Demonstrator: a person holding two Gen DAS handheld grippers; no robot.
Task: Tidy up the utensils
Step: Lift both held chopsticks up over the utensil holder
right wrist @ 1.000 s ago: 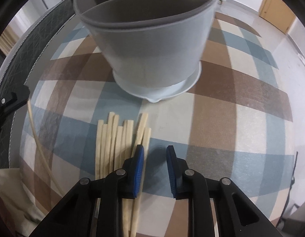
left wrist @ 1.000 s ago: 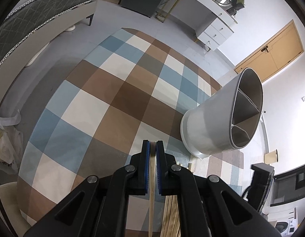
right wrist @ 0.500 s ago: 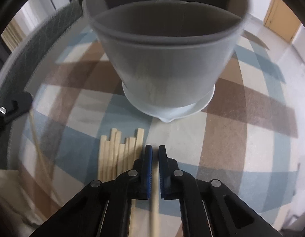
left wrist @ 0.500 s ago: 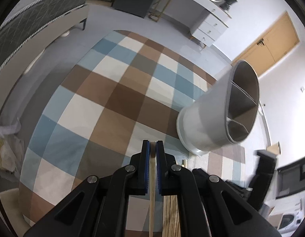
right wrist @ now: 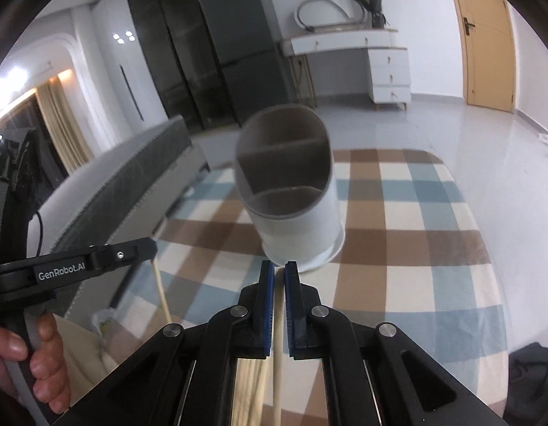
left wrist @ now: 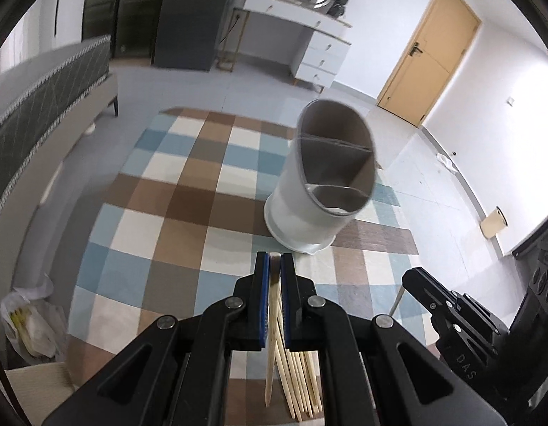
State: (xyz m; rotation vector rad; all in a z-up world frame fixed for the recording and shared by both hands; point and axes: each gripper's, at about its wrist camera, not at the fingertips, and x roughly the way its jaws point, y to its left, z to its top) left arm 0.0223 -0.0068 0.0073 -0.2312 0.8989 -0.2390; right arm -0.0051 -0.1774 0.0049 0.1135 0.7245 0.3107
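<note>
Both grippers (left wrist: 274, 259) (right wrist: 279, 268) clamp one chopstick (left wrist: 272, 319) (right wrist: 278, 355) each; thin grip, so yours may pivot and miss the holder (left wrist: 323, 184).

Both fisheye views bend hard toward a black circular rim, so walls and the door (left wrist: 430, 53) curve. Daylight is even and fairly bright in the left wrist view, with a soft shadow beside the grey holder (left wrist: 323, 181) on the checked cloth (left wrist: 174, 213). The right wrist view is dimmer, with warm lamp glow and small ceiling spots at upper left and a sheen on the floor (right wrist: 451, 124). The holder looks blurred in both; the left tool (left wrist: 275, 266) and right tool (right wrist: 279, 277) stay sharp.
</note>
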